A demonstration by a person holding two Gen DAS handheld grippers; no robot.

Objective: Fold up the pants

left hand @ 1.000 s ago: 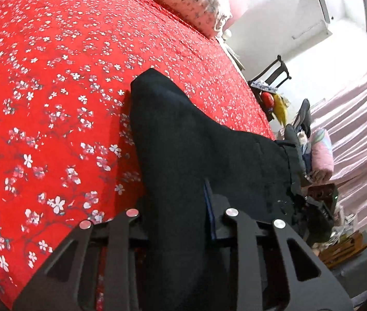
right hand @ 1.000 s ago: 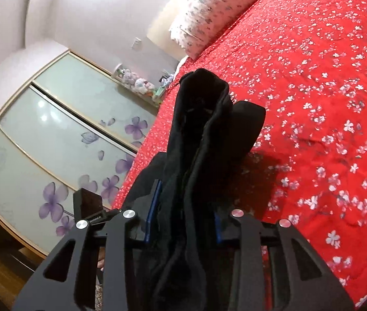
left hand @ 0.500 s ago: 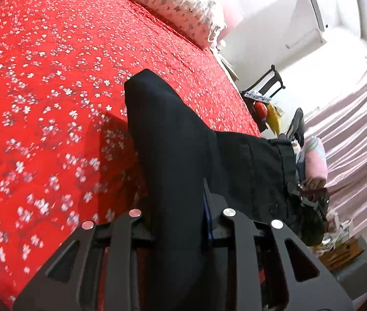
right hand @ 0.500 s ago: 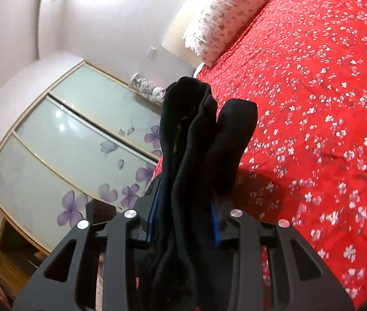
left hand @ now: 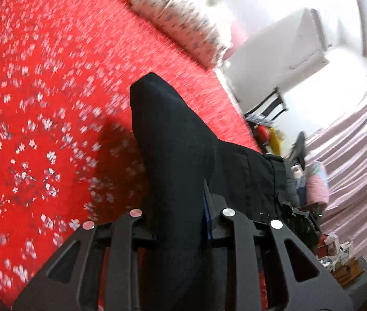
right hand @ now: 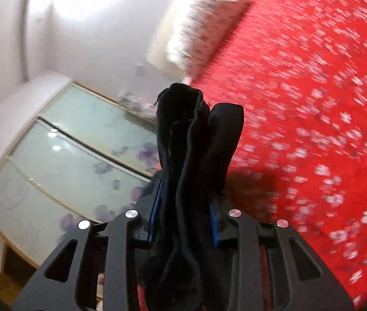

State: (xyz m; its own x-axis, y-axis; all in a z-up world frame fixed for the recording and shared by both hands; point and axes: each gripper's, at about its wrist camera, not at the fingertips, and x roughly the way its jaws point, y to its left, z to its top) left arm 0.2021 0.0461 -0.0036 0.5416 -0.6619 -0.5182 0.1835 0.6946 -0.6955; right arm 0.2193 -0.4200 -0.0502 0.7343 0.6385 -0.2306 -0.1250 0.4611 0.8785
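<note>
Both the left gripper (left hand: 181, 223) and right gripper (right hand: 183, 215) clamp black pants (left hand: 183, 155) above the red bedspread (left hand: 41, 103), pillow (left hand: 183, 20) beyond.

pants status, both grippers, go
Left gripper shut on black pants. Right gripper shut on bunched end. Pants lifted above red bedspread. Nothing in the way.

We see a bed under a red bedspread (left hand: 54, 83) printed with small white blossoms. A pale patterned pillow (left hand: 183, 23) lies at its head. In the right wrist view, frosted sliding wardrobe doors (right hand: 67, 155) with purple flowers stand beside the bed. Pink curtains (left hand: 351, 160) hang past a dark chair (left hand: 269, 106) and a cluttered stand (left hand: 346, 272).
</note>
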